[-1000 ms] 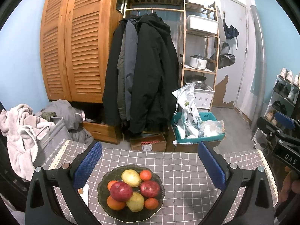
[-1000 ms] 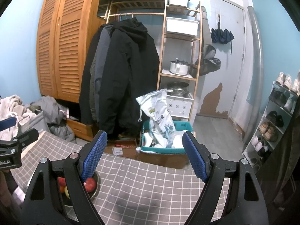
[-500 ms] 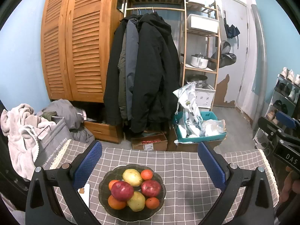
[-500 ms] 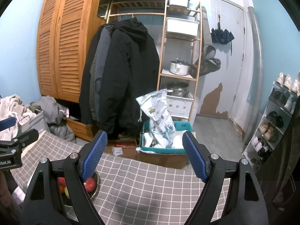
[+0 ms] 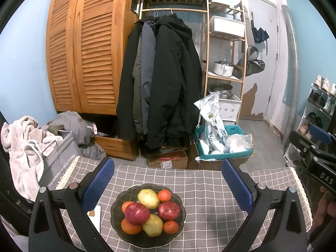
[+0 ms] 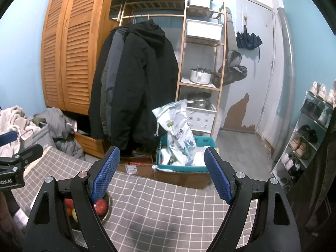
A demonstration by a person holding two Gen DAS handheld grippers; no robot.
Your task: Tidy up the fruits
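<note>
A: Eight fruits counted, all heaped on the dark plate (image 5: 130,241) at the near end of the grey checked tablecloth (image 5: 210,199): two red apples (image 5: 136,213), two yellow pear-like fruits (image 5: 148,198), four oranges (image 5: 131,229).

B: None loose on the cloth?

A: None seen. Only a flat white thing (image 5: 94,218) just beside the plate, to its left; too small to name.

B: And the tools?

A: Left gripper (image 5: 167,166) spread wide, empty, hanging over the plate and touching nothing. Right gripper (image 6: 162,153) likewise spread wide and empty, off to the right above bare cloth, with the plate's edge and one apple peeking past its left finger.

B: Done, then, or not?

A: Hard to settle. Fits a finished gathering, with every fruit collected on one plate. Fits equally a mixed pile waiting to be sorted by kind, with apples, pear-like fruits and oranges jumbled together and no second dish in sight.

B: Left to do?

A: Nothing under the first reading; all the sorting under the second. Not to be told from this moment.
</note>
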